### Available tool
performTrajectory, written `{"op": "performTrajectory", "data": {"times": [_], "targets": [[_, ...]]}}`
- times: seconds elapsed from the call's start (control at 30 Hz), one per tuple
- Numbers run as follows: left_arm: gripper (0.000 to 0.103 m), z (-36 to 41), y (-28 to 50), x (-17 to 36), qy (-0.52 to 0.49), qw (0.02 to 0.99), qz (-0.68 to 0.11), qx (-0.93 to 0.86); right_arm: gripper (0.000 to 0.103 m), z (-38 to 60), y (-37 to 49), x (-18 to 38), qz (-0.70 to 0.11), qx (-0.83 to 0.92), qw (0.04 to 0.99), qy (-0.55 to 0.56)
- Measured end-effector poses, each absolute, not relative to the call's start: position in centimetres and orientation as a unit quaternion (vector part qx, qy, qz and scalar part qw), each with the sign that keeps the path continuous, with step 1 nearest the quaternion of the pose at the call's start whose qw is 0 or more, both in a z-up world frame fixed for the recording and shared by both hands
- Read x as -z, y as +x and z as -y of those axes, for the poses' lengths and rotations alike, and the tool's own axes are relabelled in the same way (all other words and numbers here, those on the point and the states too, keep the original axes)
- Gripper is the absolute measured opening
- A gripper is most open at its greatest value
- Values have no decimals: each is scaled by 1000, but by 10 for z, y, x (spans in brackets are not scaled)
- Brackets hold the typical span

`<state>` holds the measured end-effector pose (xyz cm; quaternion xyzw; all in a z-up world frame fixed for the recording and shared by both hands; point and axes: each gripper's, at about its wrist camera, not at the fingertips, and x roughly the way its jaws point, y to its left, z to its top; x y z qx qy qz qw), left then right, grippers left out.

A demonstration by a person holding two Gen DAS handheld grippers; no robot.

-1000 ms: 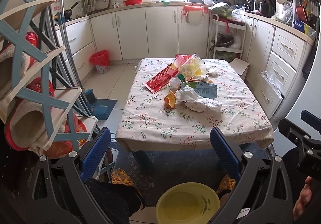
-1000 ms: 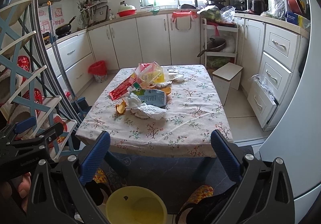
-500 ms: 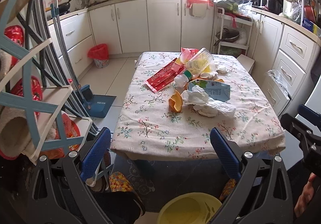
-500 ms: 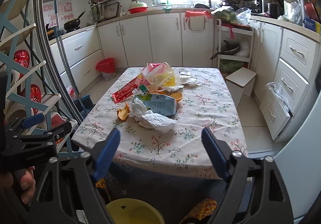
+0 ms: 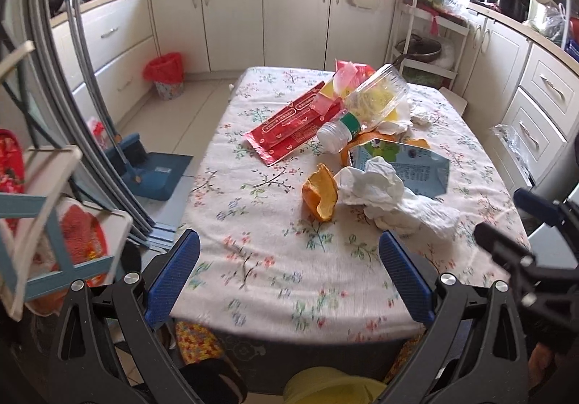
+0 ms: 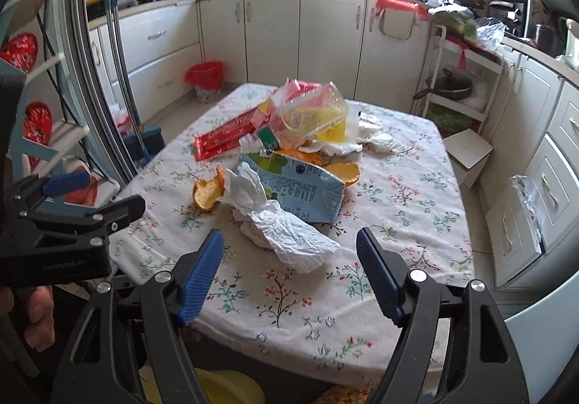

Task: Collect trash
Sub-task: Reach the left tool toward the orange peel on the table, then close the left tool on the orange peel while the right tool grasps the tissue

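Item: right hand-held gripper [image 6: 289,277], empty, jaws closing above crumpled tissue [image 6: 286,226]; I am risking pinching the tablecloth [image 6: 398,208] underneath.

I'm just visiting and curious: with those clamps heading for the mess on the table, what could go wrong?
The crumpled tissue drapes against the blue carton; the right tool, its jaws closing with nothing between them yet, may drag both. The clear jar leans tilted atop the pile and could roll off. The orange peel might tear when pinched.
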<state>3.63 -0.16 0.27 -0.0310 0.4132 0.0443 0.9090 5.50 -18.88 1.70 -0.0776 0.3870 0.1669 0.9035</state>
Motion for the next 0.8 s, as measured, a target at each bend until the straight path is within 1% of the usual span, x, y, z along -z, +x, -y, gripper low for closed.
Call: {"op": "performTrajectory", "data": {"times": [0.07, 0.2, 0.27, 0.33, 0.37, 0.4, 0.43, 0.47, 0.5, 0.53, 0.57, 0.6, 0.63, 0.67, 0.7, 0.73, 0.8], "targets": [[95, 4, 47, 3, -28, 909, -415, -39, 71, 185, 65, -8, -399, -168, 898, -78], [95, 14, 71, 14, -6, 905, -422, -45, 57, 182, 83, 12, -432, -176, 882, -69], [95, 16, 83, 21, -3, 902, -429, -48, 53, 181, 88, 19, -440, -176, 878, -67], [91, 16, 93, 29, -7, 898, -436, -53, 46, 180, 91, 24, -447, -178, 874, -64], [88, 14, 97, 32, -10, 896, -441, -55, 45, 181, 93, 27, -451, -179, 872, -60], [83, 12, 101, 36, -14, 893, -446, -57, 42, 182, 94, 29, -455, -181, 870, -55], [81, 9, 105, 39, -22, 892, -449, -58, 38, 182, 95, 30, -458, -183, 868, -50], [75, 6, 108, 43, -32, 889, -454, -57, 36, 183, 96, 32, -463, -188, 865, -42], [69, 4, 111, 47, -39, 886, -458, -55, 30, 184, 97, 34, -466, -192, 863, -35], [67, 3, 113, 49, -44, 886, -459, -52, 25, 185, 99, 35, -470, -193, 861, -29], [63, 2, 116, 52, -47, 884, -461, -52, 24, 186, 99, 37, -472, -196, 859, -22], [53, 1, 117, 54, -49, 884, -463, -49, 18, 187, 100, 38, -474, -200, 858, -14], [48, 1, 119, 56, -55, 883, -465, -39, 14, 188, 100, 38, -475, -203, 856, -8], [35, 0, 121, 58, -60, 882, -466, -32, 12, 189, 100, 39, -475, -204, 856, -3], [17, 0, 122, 61, -66, 880, -470, -24, 10, 190, 100, 38, -474, -206, 856, 2], [11, 0, 123, 63, -70, 879, -472, -18, 9, 191, 100, 38, -473, -207, 856, 7], [5, 0, 122, 63, -70, 879, -471, -16, 8, 194, 99, 37, -469, -211, 857, 21]]}}
